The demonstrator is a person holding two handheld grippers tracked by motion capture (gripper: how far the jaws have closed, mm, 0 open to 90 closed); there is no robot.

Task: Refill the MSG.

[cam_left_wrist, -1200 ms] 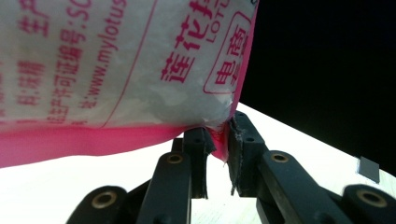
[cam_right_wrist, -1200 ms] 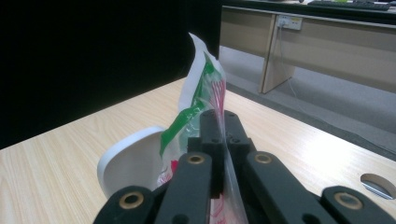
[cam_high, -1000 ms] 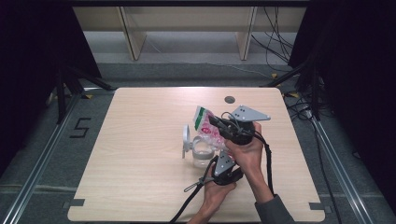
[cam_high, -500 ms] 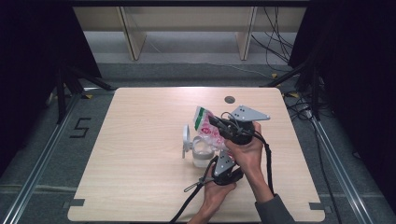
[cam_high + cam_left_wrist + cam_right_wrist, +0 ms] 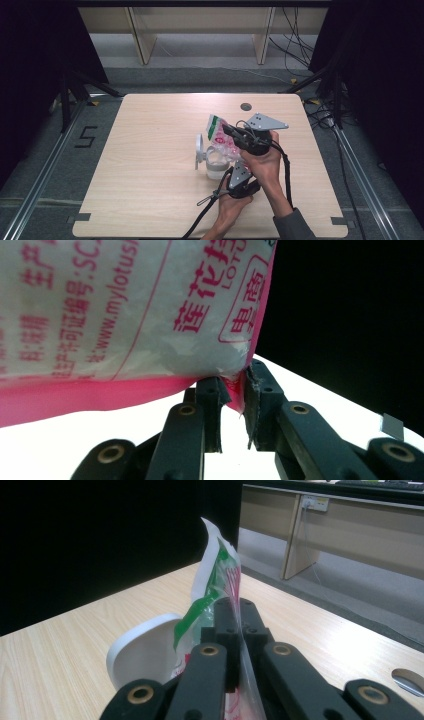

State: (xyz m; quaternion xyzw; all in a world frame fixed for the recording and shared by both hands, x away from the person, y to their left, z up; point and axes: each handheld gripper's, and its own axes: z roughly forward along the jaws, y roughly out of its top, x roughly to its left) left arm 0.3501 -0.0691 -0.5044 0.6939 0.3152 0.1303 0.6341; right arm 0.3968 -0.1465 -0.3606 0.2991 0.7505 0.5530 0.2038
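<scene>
A plastic bag (image 5: 220,137) with pink and green print hangs over a clear jar (image 5: 216,164) at the middle of the table. My right gripper (image 5: 229,131) is shut on the bag's upper edge; in the right gripper view its jaws (image 5: 237,610) pinch the thin film of the bag (image 5: 220,575). Below it, my left gripper (image 5: 231,164) is shut on the bag's pink bottom corner. The left gripper view has the pads (image 5: 232,385) pressed on that corner, with the bag (image 5: 125,315) spreading above them. The jar's inside is too small to make out.
A white lid (image 5: 199,151) stands on edge just left of the jar and is seen again as the white lid (image 5: 140,652) behind the right jaws. The wooden table (image 5: 150,190) has a small round hole (image 5: 245,106) near its far edge. Cables trail from both grippers.
</scene>
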